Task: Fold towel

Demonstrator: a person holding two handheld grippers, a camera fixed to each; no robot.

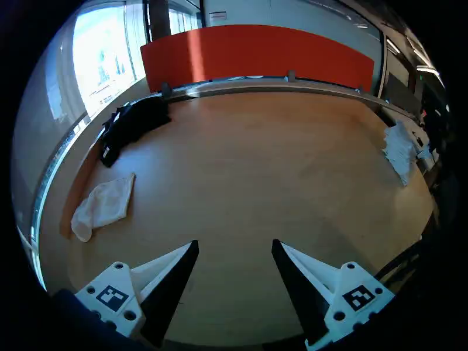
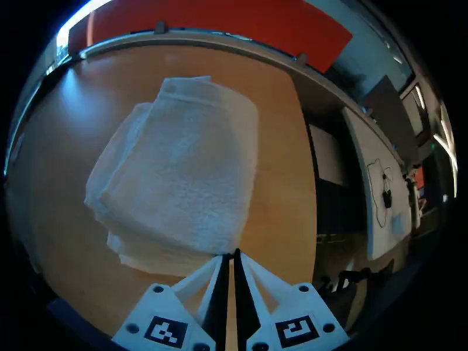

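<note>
In the left gripper view, my left gripper (image 1: 234,248) is open above the bare wooden table (image 1: 263,175), with nothing between its fingers. A crumpled white towel (image 1: 102,205) lies to its left near the table edge. A stack of folded white towels (image 1: 401,149) sits at the far right edge. In the right gripper view, that folded towel stack (image 2: 175,175) lies just ahead of my right gripper (image 2: 232,255). Its fingers are closed together, with the tips at the stack's near edge. I cannot tell whether any cloth is pinched between them.
A black garment (image 1: 131,123) lies at the table's back left corner. An orange partition (image 1: 257,52) runs along the far edge. Beyond the table's right edge stand a white desk (image 2: 380,187) with cables and a dark gap down to the floor.
</note>
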